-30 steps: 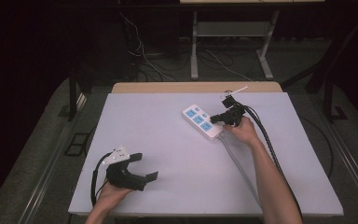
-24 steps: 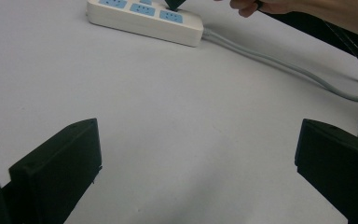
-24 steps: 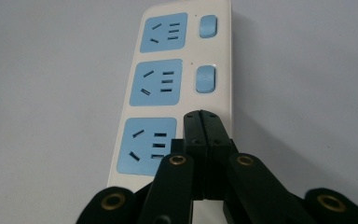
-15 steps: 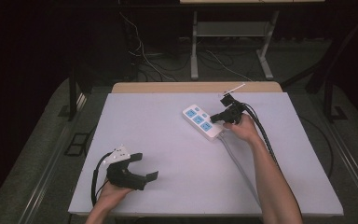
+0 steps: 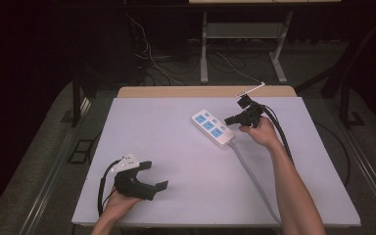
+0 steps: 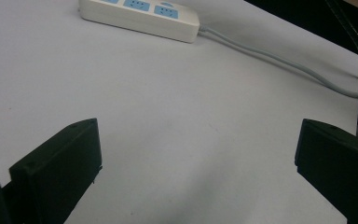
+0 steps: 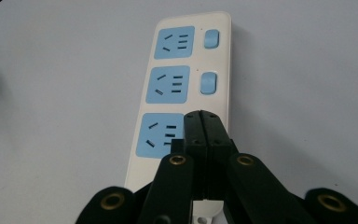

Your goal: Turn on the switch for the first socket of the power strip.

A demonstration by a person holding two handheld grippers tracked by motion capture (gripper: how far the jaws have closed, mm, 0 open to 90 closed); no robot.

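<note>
A white power strip (image 5: 213,128) with three blue sockets lies on the white table's (image 5: 176,147) far right part, and its grey cord (image 5: 252,176) runs toward the front edge. In the right gripper view the strip (image 7: 186,70) lies straight ahead, with two blue switches showing beside the farther sockets. My right gripper (image 7: 202,116) is shut with nothing in it, its tips over the nearest socket's right side, where they hide what lies beneath. Contact cannot be told. In the high view it (image 5: 228,119) sits at the strip's cord end. My left gripper (image 5: 155,175) stands open near the front left, holding nothing (image 6: 198,140).
A wooden strip (image 5: 205,91) borders the table's far edge. Black cables (image 5: 279,132) trail from the right gripper along the forearm. Beyond the table are a metal desk frame (image 5: 204,54) and floor cables. The strip (image 6: 140,14) and its cord (image 6: 279,58) lie far ahead in the left gripper view.
</note>
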